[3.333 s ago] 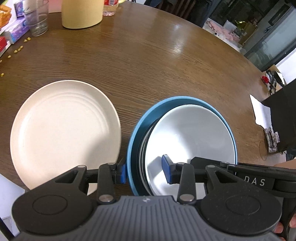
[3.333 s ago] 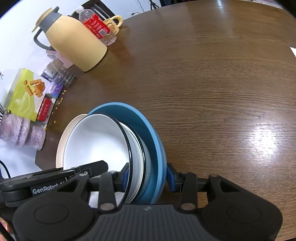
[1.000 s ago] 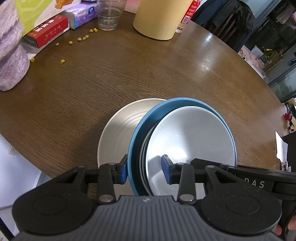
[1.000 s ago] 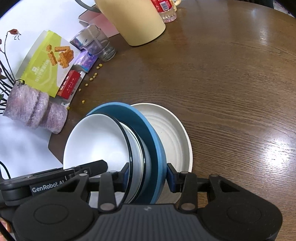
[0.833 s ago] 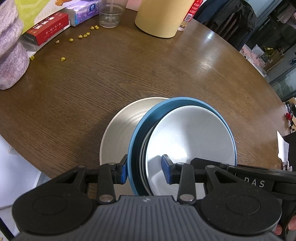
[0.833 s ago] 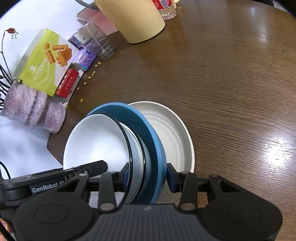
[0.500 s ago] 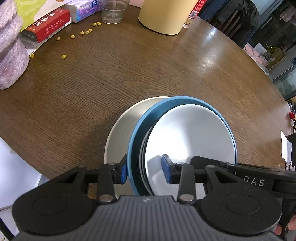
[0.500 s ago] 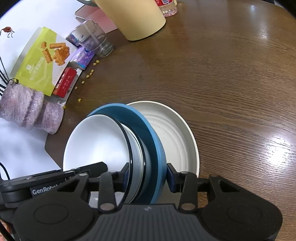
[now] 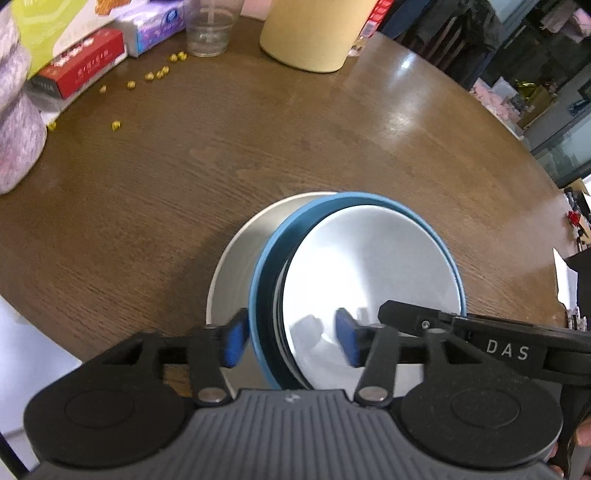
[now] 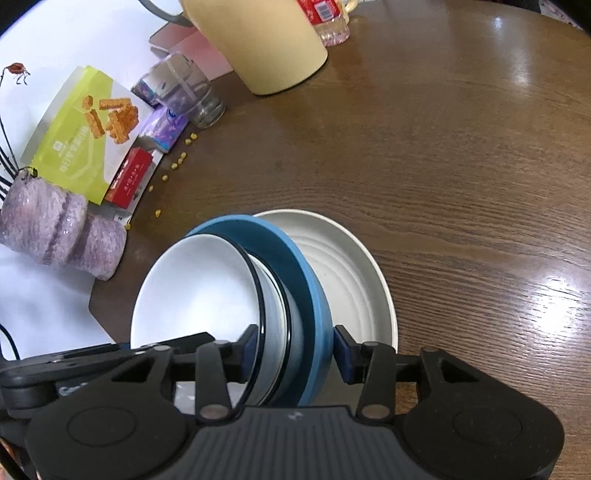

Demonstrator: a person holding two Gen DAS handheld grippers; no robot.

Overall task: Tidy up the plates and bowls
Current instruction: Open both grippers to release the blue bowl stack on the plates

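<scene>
Left wrist view: the left gripper points steeply down at a round wooden table. Its jaws are opening, and the rims of a stack of dishes stand between them. The outer blue pad lies against or just beside the blue bowl; the inner pad stands clear of the white bowl, over its hollow. No firm grip shows. The stack is made of the blue bowl outermost, a dark-rimmed dish inside it and the white bowl innermost. It sits over a cream plate, which lies flat on the table close to the near edge. The right gripper's black arm enters from the right, over the far side of the stack. At the table's far edge stand a yellow jug, a drinking glass, a red box and a purple vase, with yellow crumbs scattered near them.

Right wrist view: the right gripper also straddles the stack's rims, and its jaws are opening. The right pad stands just clear of the blue bowl; the left pad is at the rim of the white bowl, contact uncertain. The cream plate shows beneath and to the right of the stack. Whether the stack rests fully on the plate cannot be told.
</scene>
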